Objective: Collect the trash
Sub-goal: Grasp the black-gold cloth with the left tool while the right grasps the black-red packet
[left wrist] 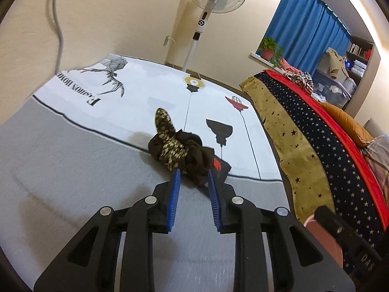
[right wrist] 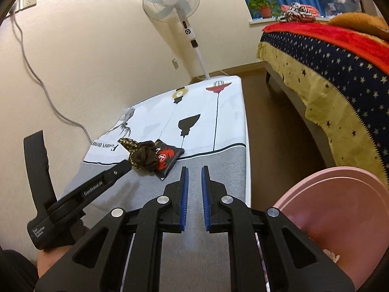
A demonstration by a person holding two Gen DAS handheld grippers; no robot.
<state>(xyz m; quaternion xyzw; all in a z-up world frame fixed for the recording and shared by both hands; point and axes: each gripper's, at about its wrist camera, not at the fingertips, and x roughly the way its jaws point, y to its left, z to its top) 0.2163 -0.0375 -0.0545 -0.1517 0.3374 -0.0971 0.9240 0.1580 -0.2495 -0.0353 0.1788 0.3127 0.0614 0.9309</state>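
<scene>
Your left claw (left wrist: pixel 194 176) sits nearest, its 2 blue pads (left wrist: pixel 175 189) apart, with the near edge of the crumpled dark wrapper (left wrist: pixel 192 157) reaching just between their tips; I cannot tell whether the pads touch it. That wrapper, brown with a gold-speckled strip, lies on the surface (left wrist: pixel 73 170) where the grey near part meets the white printed far part. Its long axis runs from the near right to the far left, and the speckled end sticks up and away from you. Just right of it, partly under it, lies a flat black packet (right wrist: pixel 167 158) with a red crab print, one corner pointing toward you.

Your right claw (right wrist: pixel 194 177) hovers over the grey cloth, its pads a narrow gap apart with nothing between them. At its right is a pink bin (right wrist: pixel 340 206). Beyond the surface stand a white fan (right wrist: pixel 171 1) against the cream wall, a bed (right wrist: pixel 328 73) with star-patterned covers at right, and blue curtains (left wrist: pixel 306 24).
</scene>
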